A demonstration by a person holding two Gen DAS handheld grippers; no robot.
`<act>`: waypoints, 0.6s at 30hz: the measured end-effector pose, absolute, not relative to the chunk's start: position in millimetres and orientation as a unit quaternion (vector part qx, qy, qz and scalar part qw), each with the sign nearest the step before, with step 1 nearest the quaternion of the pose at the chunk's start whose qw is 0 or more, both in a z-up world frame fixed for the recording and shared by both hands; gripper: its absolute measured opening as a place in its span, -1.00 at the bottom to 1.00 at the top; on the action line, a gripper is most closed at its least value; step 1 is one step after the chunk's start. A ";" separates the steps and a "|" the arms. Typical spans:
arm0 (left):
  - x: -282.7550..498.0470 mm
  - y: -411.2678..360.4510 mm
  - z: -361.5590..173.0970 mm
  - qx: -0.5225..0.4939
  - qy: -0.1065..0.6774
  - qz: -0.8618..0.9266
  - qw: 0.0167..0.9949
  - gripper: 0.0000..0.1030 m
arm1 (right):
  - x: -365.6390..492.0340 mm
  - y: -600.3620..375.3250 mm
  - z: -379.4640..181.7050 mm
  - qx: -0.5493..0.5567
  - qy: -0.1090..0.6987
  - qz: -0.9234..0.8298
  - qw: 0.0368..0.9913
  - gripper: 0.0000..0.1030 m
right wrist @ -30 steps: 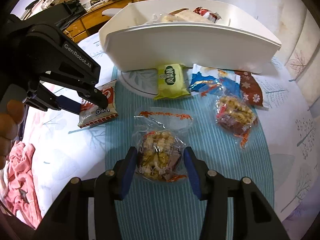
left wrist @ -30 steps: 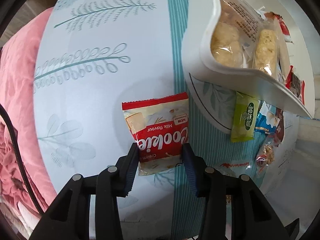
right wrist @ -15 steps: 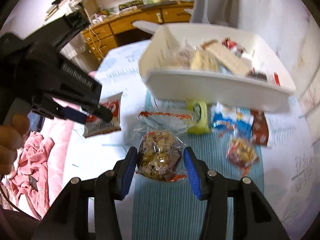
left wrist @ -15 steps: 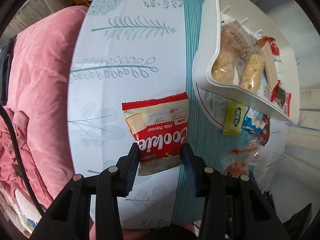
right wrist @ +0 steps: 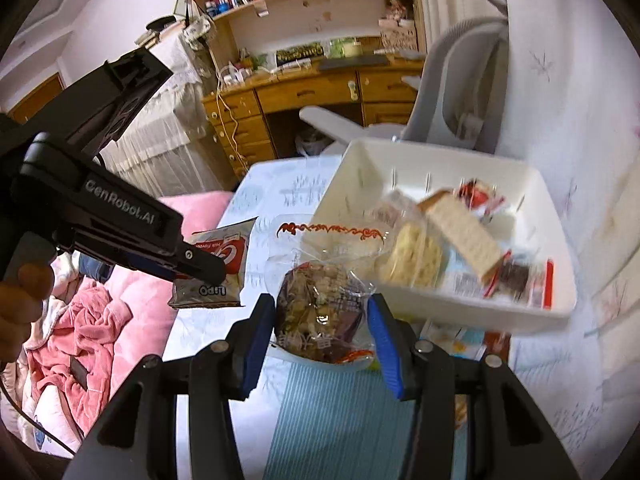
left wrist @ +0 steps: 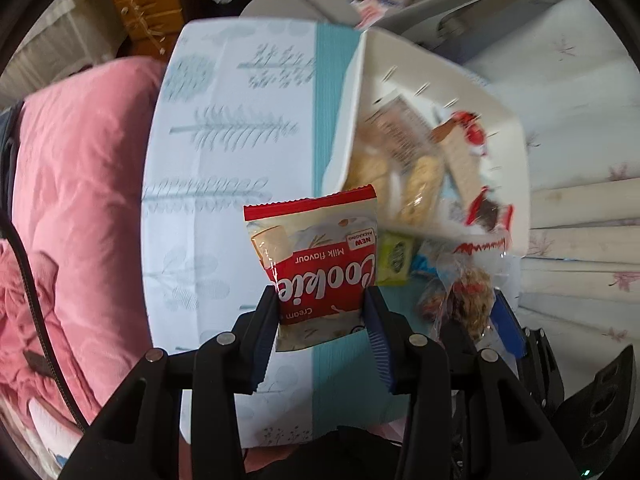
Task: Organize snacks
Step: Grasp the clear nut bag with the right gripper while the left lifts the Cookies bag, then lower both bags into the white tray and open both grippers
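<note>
My left gripper (left wrist: 322, 312) is shut on a red and white cookie packet (left wrist: 316, 264) and holds it up above the table; the packet also shows in the right wrist view (right wrist: 220, 268). My right gripper (right wrist: 322, 328) is shut on a clear bag of mixed nut snack (right wrist: 320, 312) and holds it in the air in front of the white bin (right wrist: 472, 312). The bin (left wrist: 512, 168) holds several wrapped snacks. The right gripper's bag shows in the left wrist view (left wrist: 464, 300), right of the cookie packet.
A green packet (left wrist: 394, 258) and other wrappers lie on the teal-striped tablecloth (right wrist: 340, 432) near the bin's front. A pink blanket (left wrist: 76, 208) lies left of the table. A grey chair (right wrist: 468, 92) and wooden desk (right wrist: 312, 96) stand beyond.
Both grippers have risen well above the table with their packets and tilted forward, so the bin's inside and the room beyond have come into view.
</note>
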State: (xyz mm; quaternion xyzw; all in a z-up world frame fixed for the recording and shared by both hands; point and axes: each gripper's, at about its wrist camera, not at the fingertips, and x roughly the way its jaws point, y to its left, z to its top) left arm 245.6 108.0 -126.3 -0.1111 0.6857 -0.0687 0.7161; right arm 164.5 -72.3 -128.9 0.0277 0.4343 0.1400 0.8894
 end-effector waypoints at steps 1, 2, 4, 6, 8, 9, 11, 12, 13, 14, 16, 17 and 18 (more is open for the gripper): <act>248.2 105.2 -122.3 -0.113 0.681 -0.072 0.720 -0.20 | 168.2 -75.7 -125.0 0.027 0.429 0.141 0.892 -0.06; 250.4 102.5 -118.6 -0.117 0.675 -0.074 0.724 -0.20 | 172.4 -79.7 -120.7 0.026 0.424 0.141 0.894 -0.06; 256.1 96.2 -112.2 -0.127 0.664 -0.075 0.733 -0.20 | 178.7 -86.7 -114.3 0.022 0.414 0.141 0.899 -0.06; 261.5 87.8 -107.2 -0.136 0.656 -0.078 0.738 -0.20 | 185.9 -96.1 -108.3 0.023 0.406 0.139 0.903 -0.06; 265.6 81.4 -105.2 -0.143 0.651 -0.077 0.742 -0.20 | 194.5 -107.5 -104.2 0.031 0.402 0.137 0.905 -0.06; 268.8 76.4 -105.0 -0.149 0.648 -0.076 0.743 -0.20 | 198.4 -113.6 -102.5 0.038 0.401 0.137 0.905 -0.06; 272.7 69.2 -105.5 -0.151 0.647 -0.078 0.743 -0.20 | 206.9 -125.9 -99.2 0.053 0.402 0.135 0.904 -0.06; 275.5 63.7 -105.8 -0.151 0.646 -0.079 0.744 -0.20 | 210.3 -131.5 -98.2 0.059 0.403 0.135 0.903 -0.06; 278.4 59.4 -107.4 -0.151 0.645 -0.080 0.745 -0.20 | 214.2 -137.3 -97.1 0.065 0.402 0.135 0.903 -0.06; 281.4 54.4 -108.6 -0.153 0.644 -0.080 0.746 -0.20 | 218.3 -143.8 -96.2 0.068 0.402 0.134 0.903 -0.06; 286.5 47.2 -111.4 -0.155 0.642 -0.082 0.746 -0.20 | 224.7 -154.1 -95.7 0.072 0.404 0.132 0.902 -0.06; 288.8 43.8 -112.4 -0.156 0.641 -0.083 0.747 -0.20 | 228.7 -159.8 -96.3 0.073 0.405 0.130 0.902 -0.06; 291.3 40.0 -113.5 -0.157 0.639 -0.085 0.748 -0.20 | 232.1 -164.6 -97.4 0.074 0.407 0.129 0.901 -0.06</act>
